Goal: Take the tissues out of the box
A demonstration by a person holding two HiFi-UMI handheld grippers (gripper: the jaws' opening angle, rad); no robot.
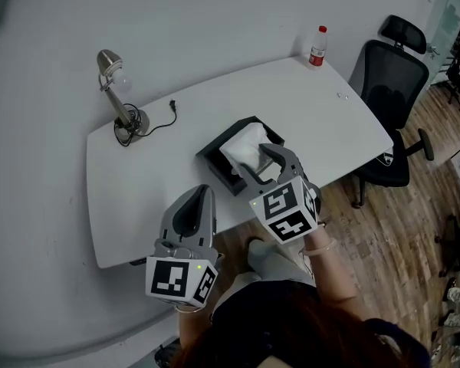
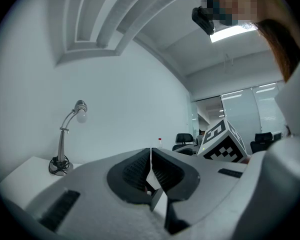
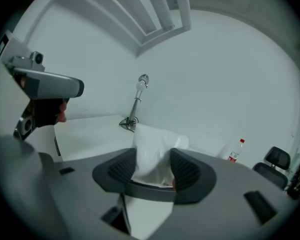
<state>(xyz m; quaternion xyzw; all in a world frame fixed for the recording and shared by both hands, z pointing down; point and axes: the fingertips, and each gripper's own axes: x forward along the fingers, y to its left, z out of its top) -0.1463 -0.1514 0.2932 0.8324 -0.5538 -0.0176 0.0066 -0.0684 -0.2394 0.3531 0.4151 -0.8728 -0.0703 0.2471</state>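
- Head view: the right gripper [image 1: 262, 167] is reaching over the black box [image 1: 212, 159] on the white table [image 1: 138, 182]. Its jaws are sitting on either side of the white tissue [image 1: 244, 146], which is sticking up out of the box's opening.
- The left gripper [image 1: 193, 205] is hovering near the table's front edge with its jaws pressed together. The box is lying ahead of its jaws and to their right.
- Left gripper view: the two ribbed pads are meeting along a thin line with nothing between them. A desk lamp [image 2: 65, 141] is standing far ahead to the left of the jaws, and the right gripper's marker cube [image 2: 221, 145] is showing to their right.
- Right gripper view: the jaws are standing fairly wide and pinching the bunched tissue, which is filling the gap and touching both pads. The tissue is rising above the jaw tips. A red-capped bottle [image 3: 234, 153] is standing far off to the right of the jaws.
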